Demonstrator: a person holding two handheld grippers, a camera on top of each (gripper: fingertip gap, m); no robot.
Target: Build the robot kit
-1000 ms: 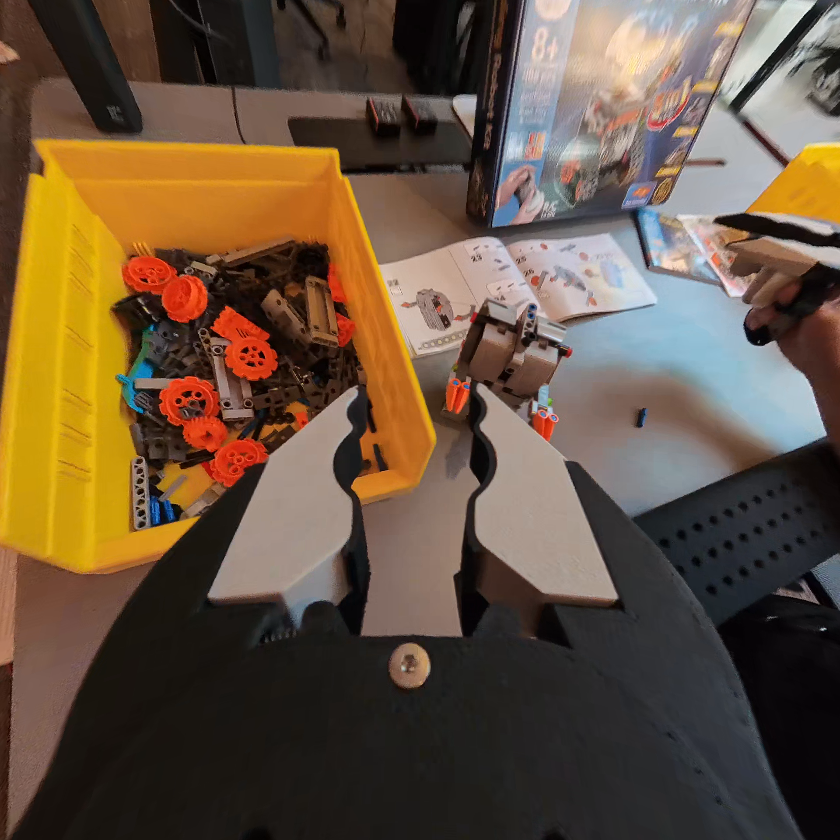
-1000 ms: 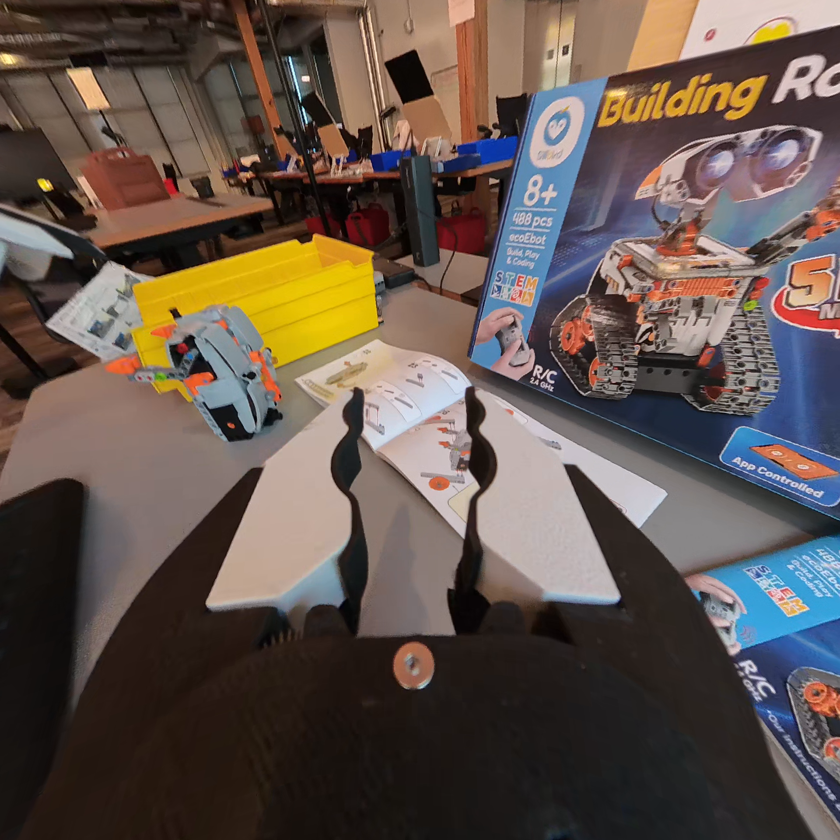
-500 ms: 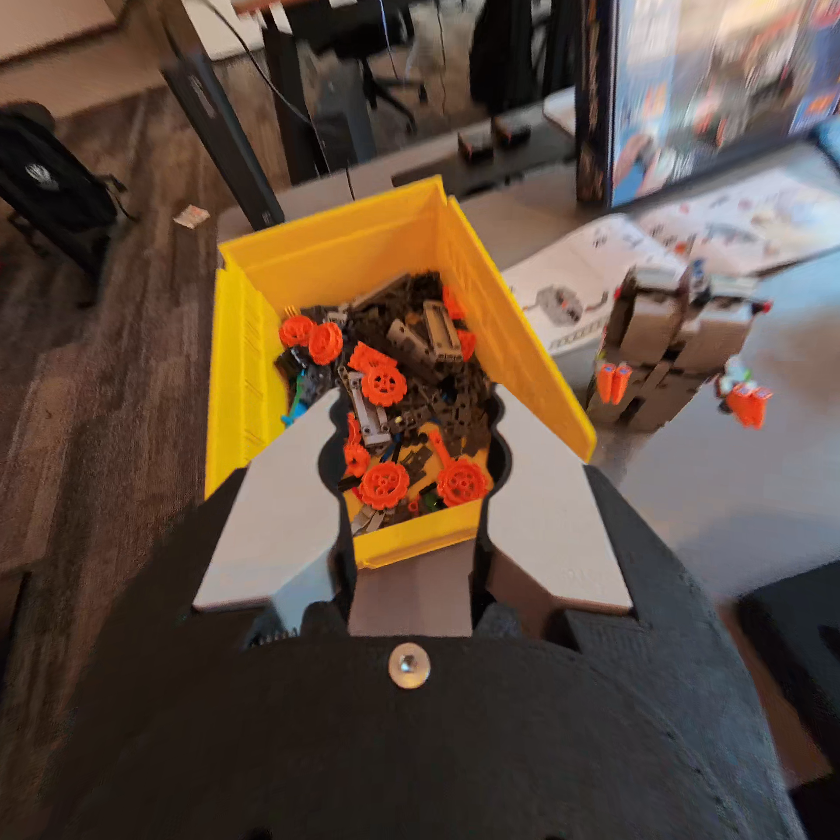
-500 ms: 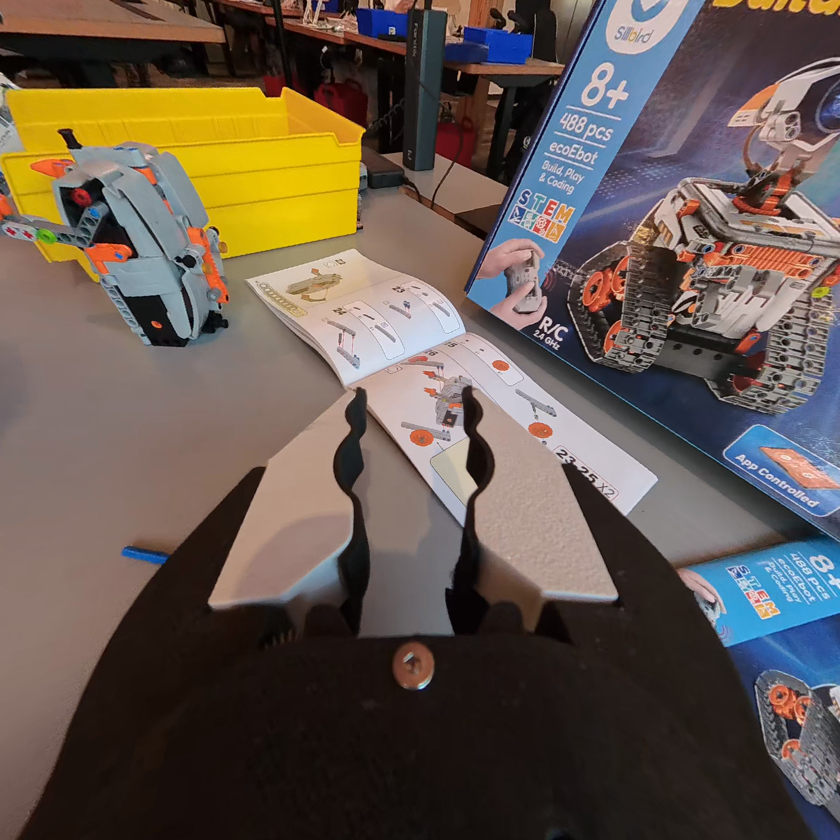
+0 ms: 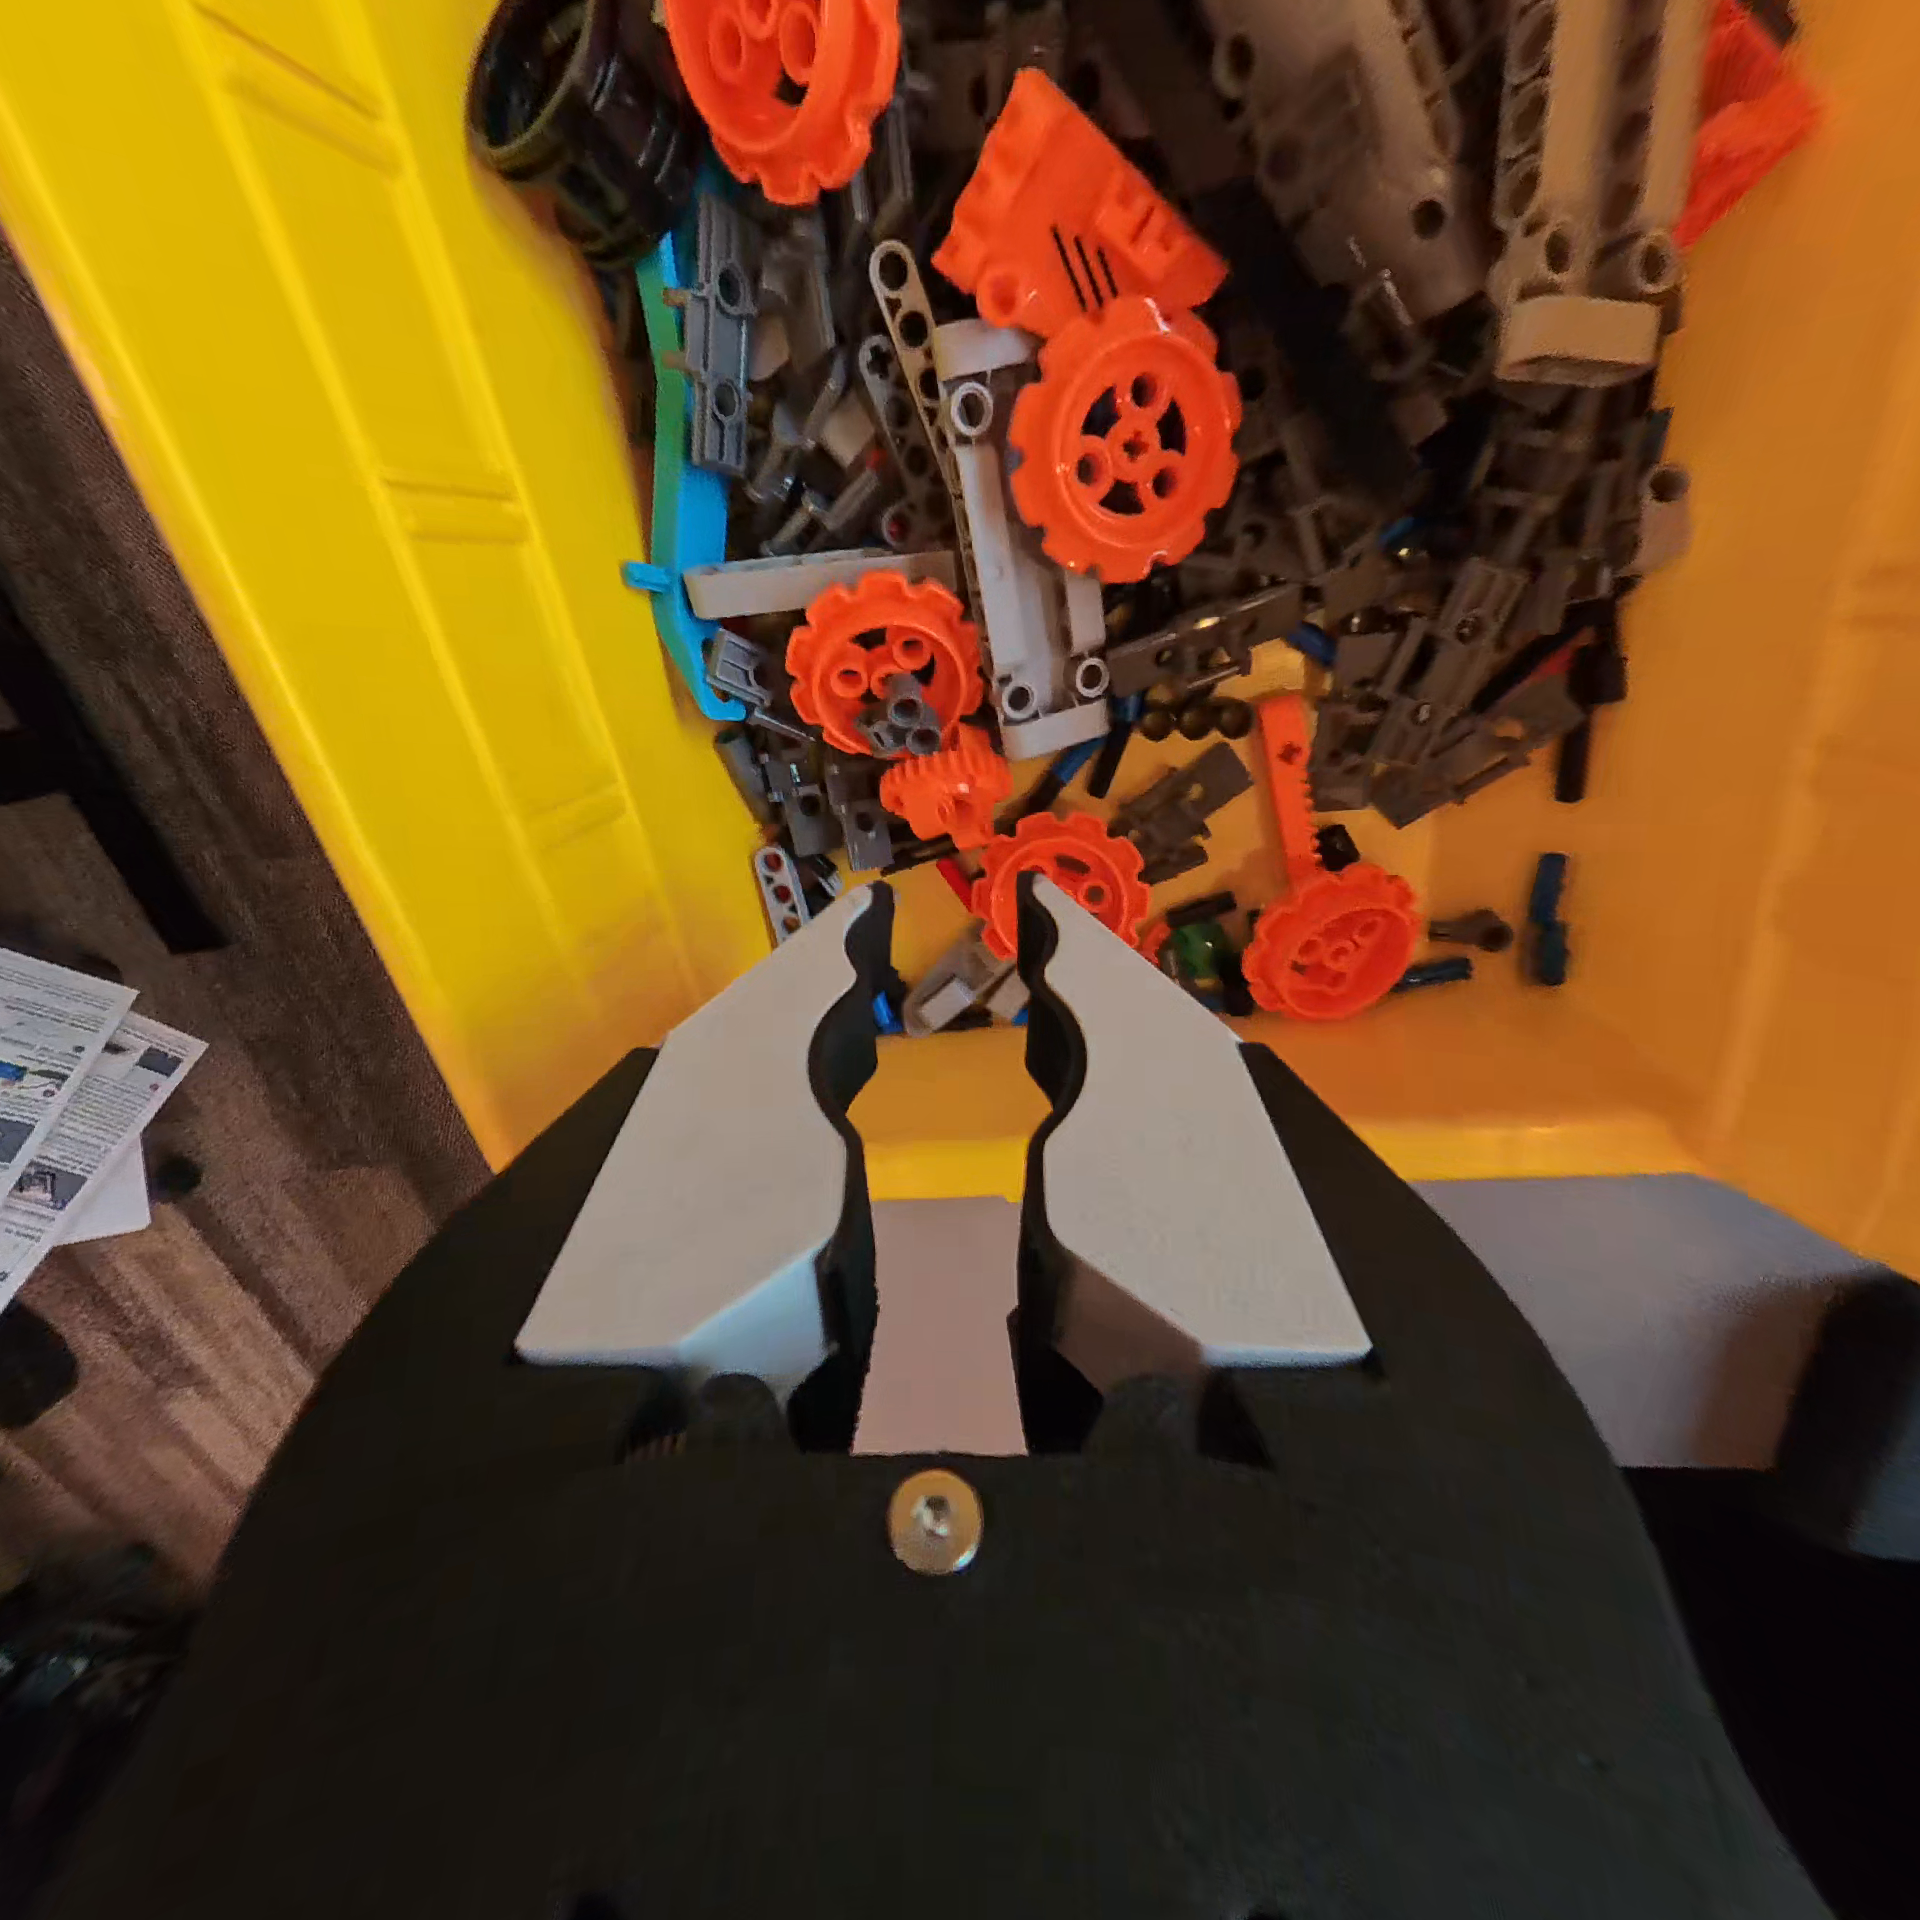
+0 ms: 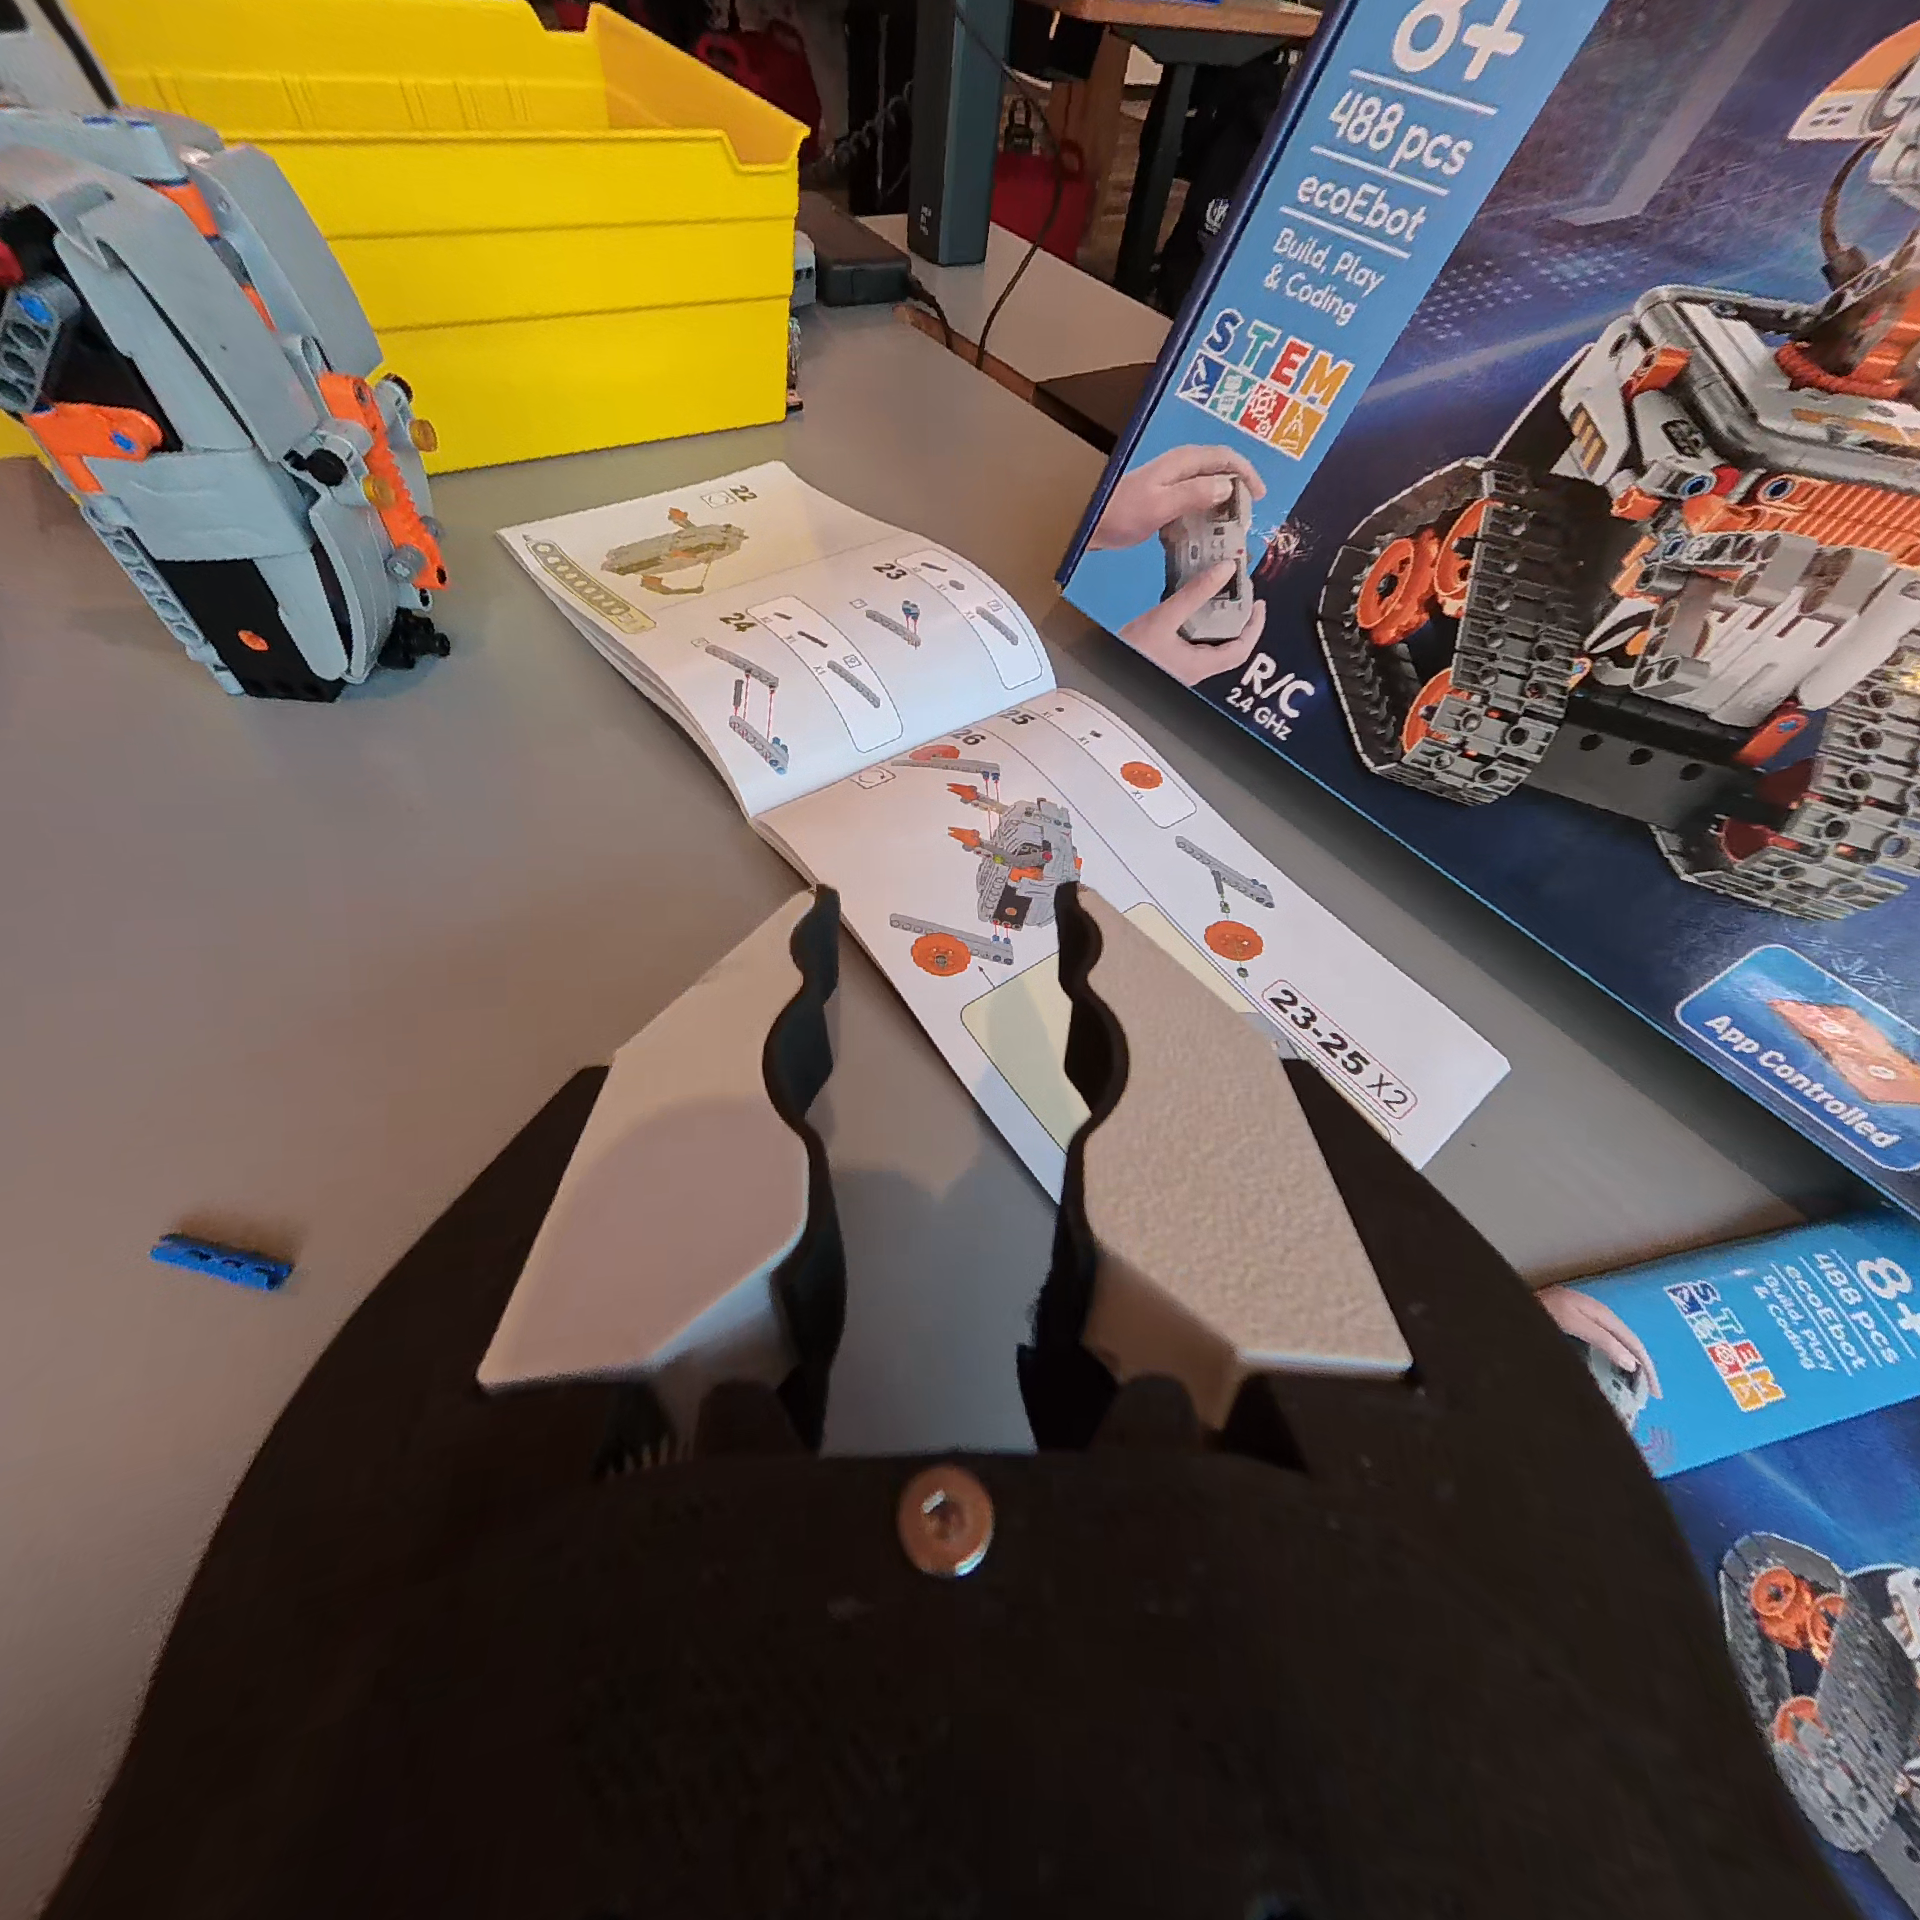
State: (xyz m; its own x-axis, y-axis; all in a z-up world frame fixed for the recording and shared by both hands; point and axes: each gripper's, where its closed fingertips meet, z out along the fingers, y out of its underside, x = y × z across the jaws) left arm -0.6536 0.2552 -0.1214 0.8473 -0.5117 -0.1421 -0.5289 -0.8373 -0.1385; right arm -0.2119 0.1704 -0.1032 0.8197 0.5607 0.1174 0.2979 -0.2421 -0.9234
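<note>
Grippers are both empty, with their jaws apart. In the left wrist view the left gripper [image 5: 951, 902] reaches into the yellow bin [image 5: 395, 520], which fills the upper part of the frame; its tips are low in the pile, and the right tip covers part of an orange toothed wheel [image 5: 1081, 873]. More orange wheels, grey beams and dark small parts lie in the upper middle of the frame, and a second orange wheel [image 5: 1332, 954] lies to the right of the tips. In the right wrist view the right gripper [image 6: 948, 906] hovers over the open instruction booklet [image 6: 831, 665] on the grey table [image 6: 312, 883]. A half-built grey and orange model [image 6: 223, 416] stands at the upper left, just before the bin. A small blue piece [image 6: 220, 1261] lies at the left, apart from the gripper. A big blue product box [image 6: 1558, 468] stands at the right.
</note>
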